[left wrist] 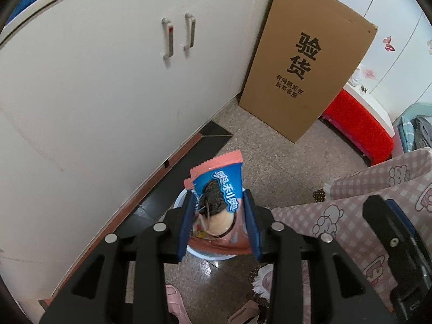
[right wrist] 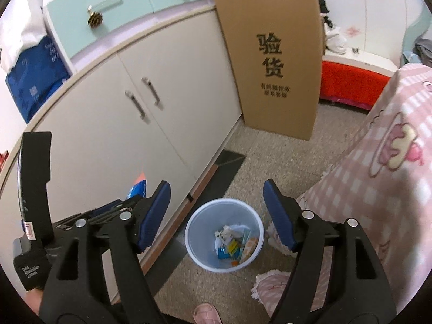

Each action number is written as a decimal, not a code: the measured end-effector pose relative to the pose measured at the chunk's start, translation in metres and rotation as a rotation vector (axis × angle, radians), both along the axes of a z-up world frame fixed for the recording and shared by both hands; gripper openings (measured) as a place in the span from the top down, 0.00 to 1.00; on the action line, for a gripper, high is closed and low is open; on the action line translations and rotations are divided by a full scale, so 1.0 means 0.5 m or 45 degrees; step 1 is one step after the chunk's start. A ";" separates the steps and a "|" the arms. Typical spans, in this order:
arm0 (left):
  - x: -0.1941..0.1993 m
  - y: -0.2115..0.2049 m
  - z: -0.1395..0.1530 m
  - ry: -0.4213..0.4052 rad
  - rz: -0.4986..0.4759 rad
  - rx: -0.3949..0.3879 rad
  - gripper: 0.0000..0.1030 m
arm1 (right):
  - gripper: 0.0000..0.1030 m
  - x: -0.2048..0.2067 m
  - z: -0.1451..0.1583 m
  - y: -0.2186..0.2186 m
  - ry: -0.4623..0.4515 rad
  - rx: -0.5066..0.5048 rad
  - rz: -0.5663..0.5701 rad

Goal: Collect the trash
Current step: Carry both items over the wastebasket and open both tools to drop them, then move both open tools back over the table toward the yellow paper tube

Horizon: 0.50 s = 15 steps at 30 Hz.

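Observation:
My left gripper (left wrist: 218, 210) is shut on a blue and pink Oreo wrapper (left wrist: 216, 202) and holds it above the white trash bin, whose rim (left wrist: 179, 201) shows just behind the fingers. In the right wrist view the white trash bin (right wrist: 194, 239) stands on the floor below, with several wrappers inside (right wrist: 235, 243). My right gripper (right wrist: 217, 216) is open and empty above the bin. The left gripper and a bit of the wrapper (right wrist: 136, 189) show at the left of that view.
White cabinet doors (left wrist: 108, 94) run along the left. A tall cardboard box (left wrist: 305, 62) leans at the cabinet's far end. A red bench (left wrist: 356, 124) stands behind it. Pink checked bedding (right wrist: 378, 175) hangs on the right. A pink slipper (right wrist: 206, 313) lies near the bin.

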State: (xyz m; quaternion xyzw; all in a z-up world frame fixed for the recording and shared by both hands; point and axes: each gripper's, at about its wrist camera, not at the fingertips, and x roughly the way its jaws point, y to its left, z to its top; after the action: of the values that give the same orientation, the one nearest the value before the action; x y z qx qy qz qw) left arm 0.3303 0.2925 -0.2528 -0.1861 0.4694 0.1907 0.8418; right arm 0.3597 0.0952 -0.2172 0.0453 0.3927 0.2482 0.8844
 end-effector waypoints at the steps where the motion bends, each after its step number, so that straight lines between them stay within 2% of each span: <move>1: 0.004 -0.001 0.003 -0.004 -0.002 -0.001 0.63 | 0.32 -0.001 0.004 -0.005 -0.012 0.010 -0.009; 3: 0.009 -0.005 0.008 -0.016 -0.004 -0.015 0.58 | 0.32 -0.001 0.009 -0.009 -0.023 0.018 -0.022; 5: 0.013 -0.006 0.016 -0.026 0.008 -0.020 0.36 | 0.32 -0.002 0.012 -0.015 -0.024 0.031 -0.033; 15: -0.012 -0.017 0.055 -0.060 0.017 -0.023 0.34 | 0.32 -0.020 0.046 -0.044 -0.018 0.066 -0.044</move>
State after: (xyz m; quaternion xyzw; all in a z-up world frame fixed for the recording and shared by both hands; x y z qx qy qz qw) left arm 0.3241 0.2842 -0.2252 -0.2012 0.4500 0.1877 0.8496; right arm 0.3498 0.0733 -0.1943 0.0732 0.3792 0.2431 0.8898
